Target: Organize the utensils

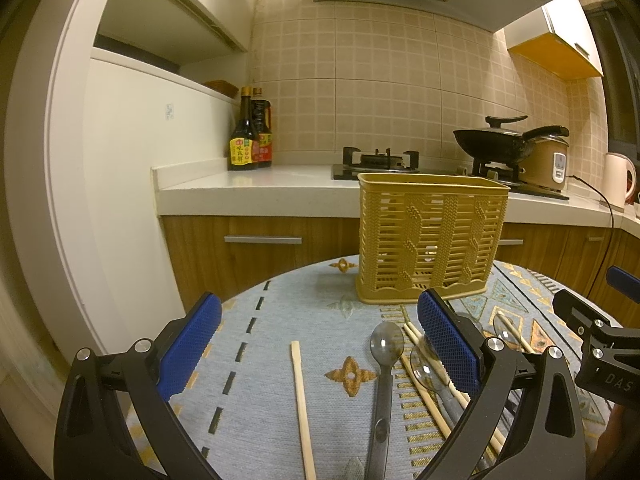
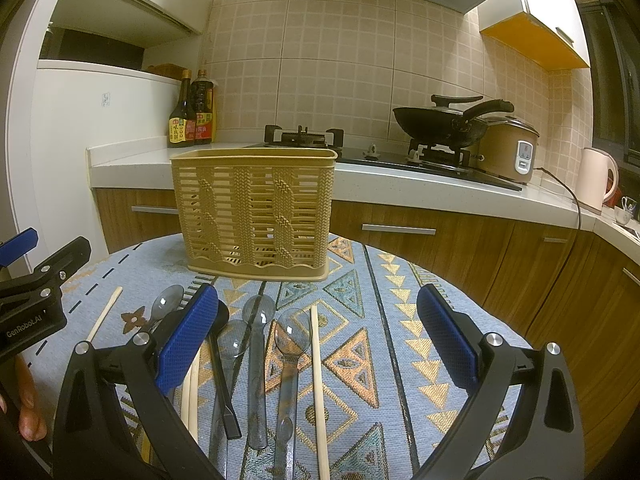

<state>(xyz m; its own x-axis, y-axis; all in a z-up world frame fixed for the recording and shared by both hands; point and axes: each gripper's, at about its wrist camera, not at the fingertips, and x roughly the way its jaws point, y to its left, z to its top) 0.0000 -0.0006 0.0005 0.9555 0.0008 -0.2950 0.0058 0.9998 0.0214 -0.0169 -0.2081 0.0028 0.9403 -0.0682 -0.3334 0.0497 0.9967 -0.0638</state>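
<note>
A tan slatted utensil basket (image 1: 430, 240) (image 2: 256, 212) stands upright at the far side of a patterned cloth. Several clear plastic spoons (image 1: 385, 364) (image 2: 292, 356) and wooden chopsticks (image 1: 302, 404) (image 2: 318, 380) lie loose on the cloth in front of it. My left gripper (image 1: 320, 344) is open above a single chopstick and a spoon, holding nothing. My right gripper (image 2: 320, 336) is open over the spoons and one chopstick, also holding nothing. Each gripper shows at the edge of the other's view.
The cloth covers a round table (image 2: 400, 320). Behind it runs a kitchen counter (image 1: 256, 188) with sauce bottles (image 1: 250, 136), a gas hob (image 2: 304, 138), a black wok (image 2: 444, 120), a rice cooker (image 2: 508, 148) and a kettle (image 2: 596, 178). A person's fingers (image 2: 30, 412) show at lower left.
</note>
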